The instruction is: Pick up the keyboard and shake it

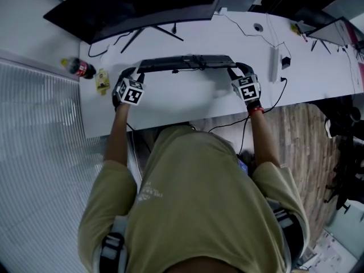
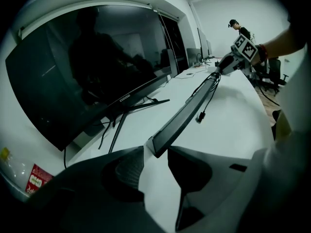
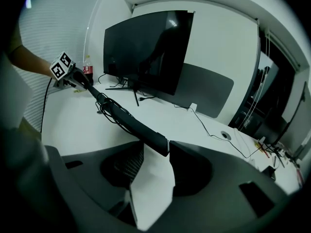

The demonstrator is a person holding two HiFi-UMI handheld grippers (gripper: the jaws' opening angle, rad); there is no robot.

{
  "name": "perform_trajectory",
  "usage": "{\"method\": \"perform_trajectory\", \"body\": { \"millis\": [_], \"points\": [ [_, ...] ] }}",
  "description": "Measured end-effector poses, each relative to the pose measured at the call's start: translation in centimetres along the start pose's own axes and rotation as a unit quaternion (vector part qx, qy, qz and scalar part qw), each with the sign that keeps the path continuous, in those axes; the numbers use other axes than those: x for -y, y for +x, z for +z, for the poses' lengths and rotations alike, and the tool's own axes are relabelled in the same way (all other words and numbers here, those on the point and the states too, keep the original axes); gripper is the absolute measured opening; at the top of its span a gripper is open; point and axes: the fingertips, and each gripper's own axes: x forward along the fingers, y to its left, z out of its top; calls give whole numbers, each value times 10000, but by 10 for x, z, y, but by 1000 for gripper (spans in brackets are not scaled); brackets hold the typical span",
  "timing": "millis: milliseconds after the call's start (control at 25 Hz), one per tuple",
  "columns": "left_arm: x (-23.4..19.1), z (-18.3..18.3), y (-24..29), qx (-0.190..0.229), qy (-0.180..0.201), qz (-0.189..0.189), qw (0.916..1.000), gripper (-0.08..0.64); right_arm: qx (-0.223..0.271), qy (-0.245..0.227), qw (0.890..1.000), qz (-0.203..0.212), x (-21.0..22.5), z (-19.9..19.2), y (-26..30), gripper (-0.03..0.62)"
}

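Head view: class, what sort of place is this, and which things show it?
Most likely an office: a long white desk bears a large dark monitor, with a black keyboard just in front of it.

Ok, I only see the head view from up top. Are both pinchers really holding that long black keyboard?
Observer: Yes. The left gripper view shows the left gripper pinching the long black keyboard by one end, right at its jaw tips.
Operator: And the other one?
Observer: The right gripper clamps the opposite end the same way.
Operator: Anything hanging off it?
Observer: A thin black cable dangles from it toward the white desk.
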Motion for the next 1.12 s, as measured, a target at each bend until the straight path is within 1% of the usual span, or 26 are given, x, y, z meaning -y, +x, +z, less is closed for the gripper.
{"method": "perform_trajectory", "body": {
  "millis": [160, 280, 400, 680, 920, 1120],
  "points": [
    [13, -16, 1, -164, 207, -87, 9996, 165, -182, -184, 9997, 42, -14, -16, 0, 184],
    [21, -26, 2, -274, 197, -157, 9993, 164, -287, -251, 9993, 31, -20, -24, 0, 186],
    [26, -30, 3, -274, 171, -169, 9993, 164, -387, -304, 9988, -33, -22, -33, 2, 189],
    [34, -41, 10, -379, 251, -224, 9987, 163, -575, -204, 9981, 30, -33, -52, 7, 199],
    [42, -50, 15, -492, 307, -324, 9978, 164, -713, -224, 9972, 14, -36, -61, 12, 206],
    [46, -56, 17, -605, 344, -425, 9967, 167, -850, -227, 9961, 88, -39, -68, 16, 213]
  ]
}}
